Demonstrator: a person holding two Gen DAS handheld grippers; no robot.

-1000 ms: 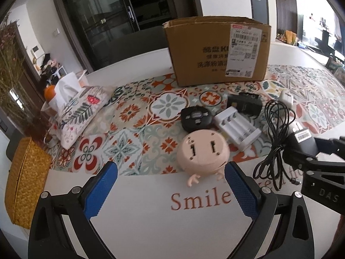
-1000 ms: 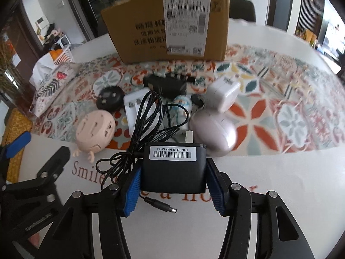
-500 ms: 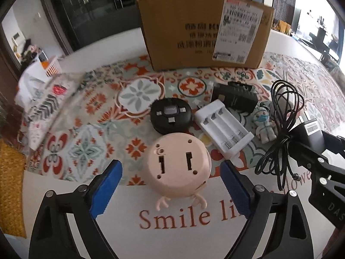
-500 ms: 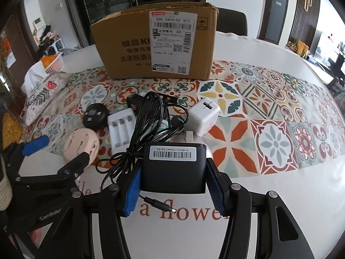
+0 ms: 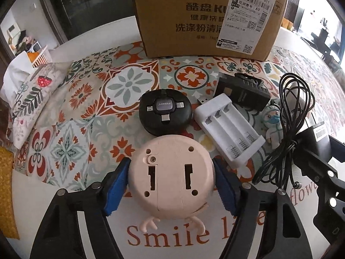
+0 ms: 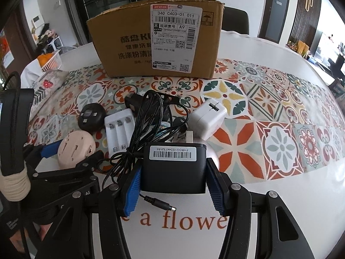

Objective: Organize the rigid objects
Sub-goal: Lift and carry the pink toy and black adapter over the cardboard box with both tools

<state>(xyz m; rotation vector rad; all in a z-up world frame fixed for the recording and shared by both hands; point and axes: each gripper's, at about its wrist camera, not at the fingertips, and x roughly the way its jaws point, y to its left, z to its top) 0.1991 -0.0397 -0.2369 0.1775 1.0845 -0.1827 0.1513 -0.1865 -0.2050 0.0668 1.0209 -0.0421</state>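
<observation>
My left gripper (image 5: 172, 185) is shut on a round pink toy (image 5: 172, 172) with small arms, which rests at the mat's near edge; it also shows in the right wrist view (image 6: 75, 149). My right gripper (image 6: 173, 191) is shut on a black power adapter (image 6: 173, 168) and holds it above the table, its coiled black cable (image 6: 148, 125) dangling; the cable also shows in the left wrist view (image 5: 289, 125). Behind stand a black round cable reel (image 5: 165, 114), a white battery charger (image 5: 228, 127), a black charger (image 5: 242, 92), a small masked figurine (image 5: 273, 127) and a white plug cube (image 6: 208, 116).
An open cardboard box (image 6: 157, 43) stands at the back of the patterned mat (image 6: 269, 112). A floral pouch (image 5: 28, 103) lies at the left, a yellow woven item (image 5: 6, 190) at the table's left edge. White tablecloth with lettering (image 5: 168, 235) lies near me.
My left gripper moved forward and closed around the pink toy. My right gripper kept hold of the adapter and rose slightly away from the mat.
</observation>
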